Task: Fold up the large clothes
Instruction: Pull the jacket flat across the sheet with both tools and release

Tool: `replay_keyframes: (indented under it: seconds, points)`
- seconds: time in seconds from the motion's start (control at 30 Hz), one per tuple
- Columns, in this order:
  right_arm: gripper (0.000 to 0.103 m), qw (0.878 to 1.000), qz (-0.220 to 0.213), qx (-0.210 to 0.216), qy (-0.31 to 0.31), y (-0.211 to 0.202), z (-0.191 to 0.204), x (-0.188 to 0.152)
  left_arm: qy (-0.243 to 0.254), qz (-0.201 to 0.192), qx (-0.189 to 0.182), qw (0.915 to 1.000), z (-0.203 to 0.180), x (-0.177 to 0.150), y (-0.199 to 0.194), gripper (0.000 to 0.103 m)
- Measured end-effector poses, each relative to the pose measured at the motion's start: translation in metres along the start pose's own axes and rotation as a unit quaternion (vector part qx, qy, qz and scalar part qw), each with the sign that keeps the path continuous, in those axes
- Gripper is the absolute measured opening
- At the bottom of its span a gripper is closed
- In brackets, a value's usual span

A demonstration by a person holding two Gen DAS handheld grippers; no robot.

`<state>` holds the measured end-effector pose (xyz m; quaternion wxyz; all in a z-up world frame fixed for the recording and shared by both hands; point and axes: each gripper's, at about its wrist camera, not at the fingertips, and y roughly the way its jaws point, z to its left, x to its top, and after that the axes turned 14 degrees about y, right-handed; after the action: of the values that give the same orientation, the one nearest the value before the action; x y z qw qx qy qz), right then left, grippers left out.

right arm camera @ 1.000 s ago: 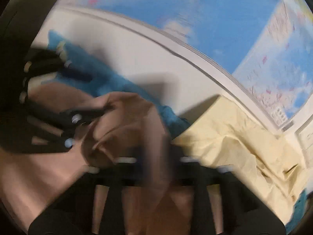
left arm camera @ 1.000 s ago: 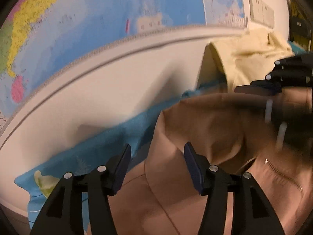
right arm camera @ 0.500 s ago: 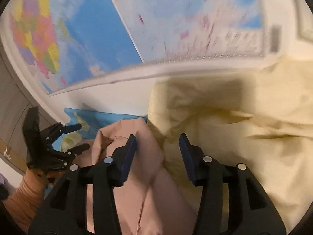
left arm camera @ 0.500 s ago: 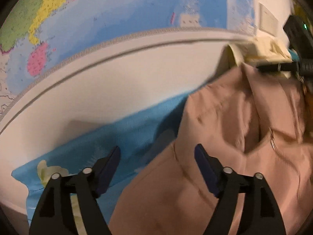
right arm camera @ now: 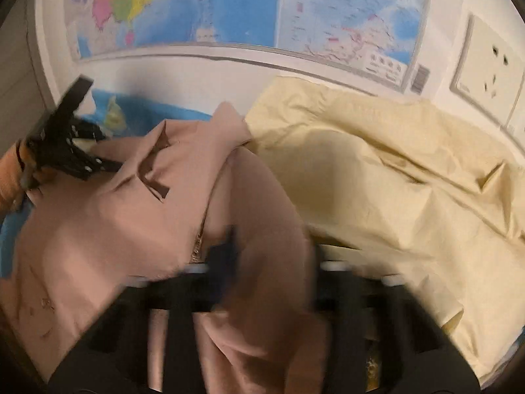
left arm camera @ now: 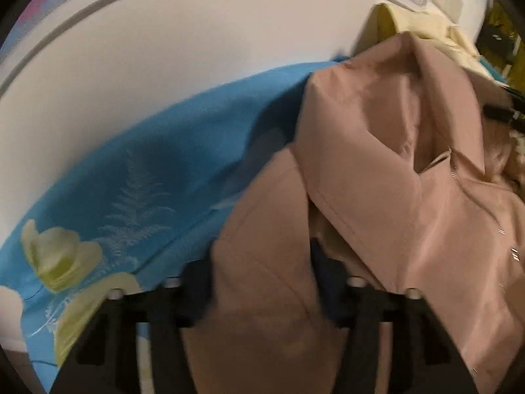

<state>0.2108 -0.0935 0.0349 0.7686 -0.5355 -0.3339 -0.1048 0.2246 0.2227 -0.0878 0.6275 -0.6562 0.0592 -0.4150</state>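
Wall: white [right arm camera: 210, 75], with a colourful printed map [right arm camera: 236, 10] and a cream socket plate [right arm camera: 489, 62].
Bedsheet: blue floral cloth [left arm camera: 157, 177] spread below the wall.
Yellow garment: pale yellow crumpled fabric [right arm camera: 393, 170], beside the jacket.
Jacket: dusty pink zip-up jacket [left arm camera: 387, 170] bunched on the sheet, between both grippers.
Left gripper [left arm camera: 262, 282]: jaws just closing, pinching a jacket fold.
Right gripper [right arm camera: 272, 262]: jaws just closing, clamped on jacket cloth.

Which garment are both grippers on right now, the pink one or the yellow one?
The pink jacket. Its fabric runs between the jaws of the right gripper and the left gripper; the yellow garment lies untouched beside it.
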Motion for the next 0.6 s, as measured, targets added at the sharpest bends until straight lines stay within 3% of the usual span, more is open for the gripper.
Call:
replay_keyframes:
  seconds: [0.07,0.2,0.3,0.37,0.47,0.5,0.57,0.6]
  points:
    - [0.012,1.0,-0.014,0.017,0.021,-0.009,-0.007,0.006,-0.017,-0.019,0.008,0.9996,0.001,0.003,-0.009,0.02]
    - [0.01,0.993,-0.083,0.037,0.069,-0.038,-0.024,0.024,-0.037,-0.091,0.071,0.9927,-0.005,0.025,-0.048,0.016]
    - [0.012,0.989,-0.063,0.037,0.13,-0.023,-0.048,0.03,-0.039,-0.084,0.095,0.9912,-0.01,0.042,-0.048,0.019]
    - [0.019,0.99,-0.047,0.022,0.132,-0.011,-0.052,0.028,-0.04,-0.053,0.111,0.9915,-0.014,0.046,-0.031,0.024]
    - [0.038,0.991,-0.055,0.009,0.125,-0.015,-0.052,0.023,-0.05,-0.034,0.128,0.9898,-0.022,0.042,-0.013,0.035]
    - [0.043,0.991,-0.059,0.001,0.118,-0.022,-0.049,0.021,-0.062,-0.038,0.123,0.9897,-0.024,0.039,-0.013,0.035]
    - [0.063,0.992,-0.069,-0.007,0.104,-0.036,-0.043,0.018,-0.084,-0.055,0.113,0.9884,-0.025,0.029,-0.024,0.052]
    - [0.071,0.991,-0.086,-0.021,0.097,-0.051,-0.038,0.013,-0.096,-0.07,0.115,0.9863,-0.027,0.023,-0.036,0.055]
